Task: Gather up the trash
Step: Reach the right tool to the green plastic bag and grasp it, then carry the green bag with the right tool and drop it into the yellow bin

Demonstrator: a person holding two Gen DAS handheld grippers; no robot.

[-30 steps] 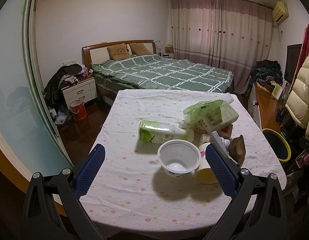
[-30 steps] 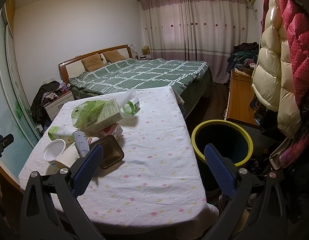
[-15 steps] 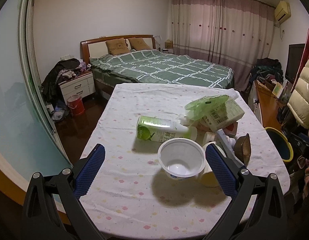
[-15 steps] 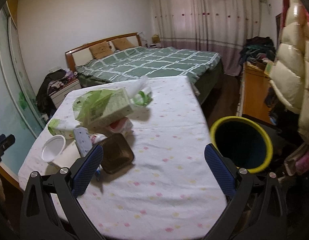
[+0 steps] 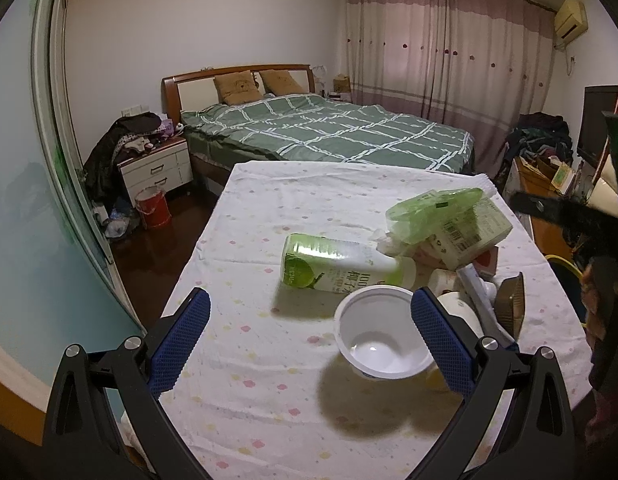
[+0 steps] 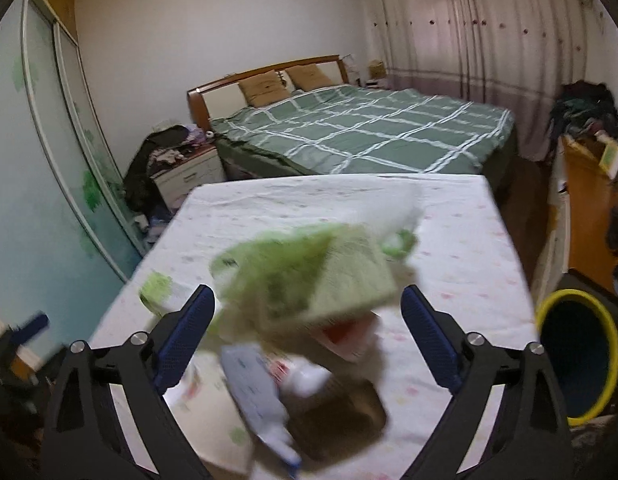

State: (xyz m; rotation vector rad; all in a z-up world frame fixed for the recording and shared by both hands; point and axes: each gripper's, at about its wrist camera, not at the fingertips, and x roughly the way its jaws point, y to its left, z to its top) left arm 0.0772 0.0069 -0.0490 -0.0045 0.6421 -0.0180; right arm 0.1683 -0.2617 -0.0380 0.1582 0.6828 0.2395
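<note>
A heap of trash lies on the cloth-covered table (image 5: 269,208). It holds a white plastic bowl (image 5: 379,336), a green-and-white bottle (image 5: 337,268) on its side, a green packet box (image 5: 449,220), a brown tray (image 5: 511,304) and a white tube (image 5: 477,288). My left gripper (image 5: 309,344) is open, its right finger at the bowl's right rim. My right gripper (image 6: 309,336) hovers over the heap with its jaws closing. The blurred green box (image 6: 321,276) and a tube (image 6: 257,392) lie between its fingers, and neither pad presses on them.
A dark bin with a yellow rim (image 6: 577,352) stands on the floor right of the table. Beyond the table is a bed (image 5: 329,132), with a nightstand (image 5: 157,168) and red bucket (image 5: 151,208) at left. A wooden desk (image 6: 589,208) runs along the right wall.
My right gripper has swung left from the bin toward the heap, which now fills its view. My left gripper has come closer to the white bowl and a little lower.
</note>
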